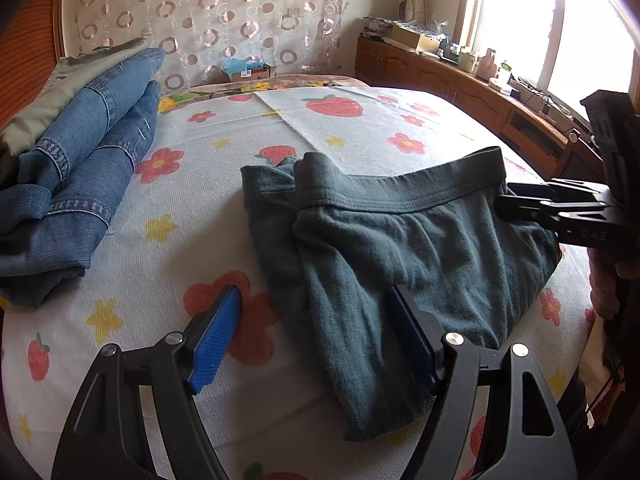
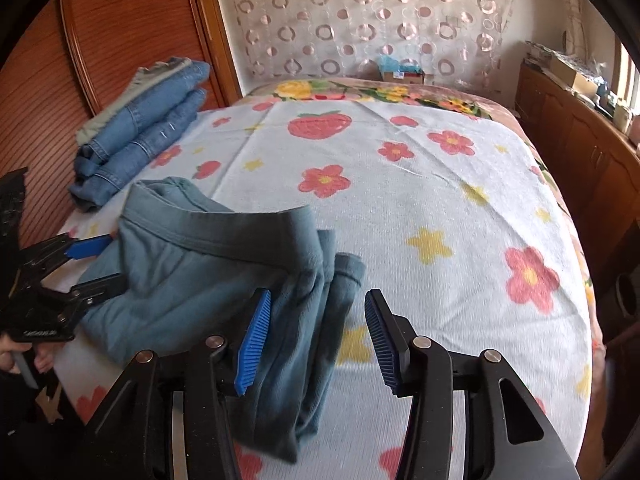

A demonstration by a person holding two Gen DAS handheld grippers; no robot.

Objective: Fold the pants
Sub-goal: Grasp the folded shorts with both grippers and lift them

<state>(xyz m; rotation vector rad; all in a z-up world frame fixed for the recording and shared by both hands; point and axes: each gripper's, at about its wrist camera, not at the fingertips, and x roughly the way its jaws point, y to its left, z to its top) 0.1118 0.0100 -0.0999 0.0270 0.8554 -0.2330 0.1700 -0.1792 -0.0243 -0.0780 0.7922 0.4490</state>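
Folded dark green pants [image 1: 400, 240] lie in a compact bundle near the front edge of a bed [image 1: 360, 128], waistband turned to the far side, apparently after the final fold. The right gripper [image 2: 316, 336] sits with fingers parted at the bundle's side, nothing pinched, a fold of cloth lying loosely between them. The left gripper [image 1: 316, 332] has its fingers spread wide over the opposite edge, gripping nothing. A stack of folded jeans [image 1: 80, 168] waits by the headboard, seemingly finished work.

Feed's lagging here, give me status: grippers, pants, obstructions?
Left gripper open, right gripper open, neither clamping. Teal pants folded on the bedsheet. Folded jeans stacked aside, clear.
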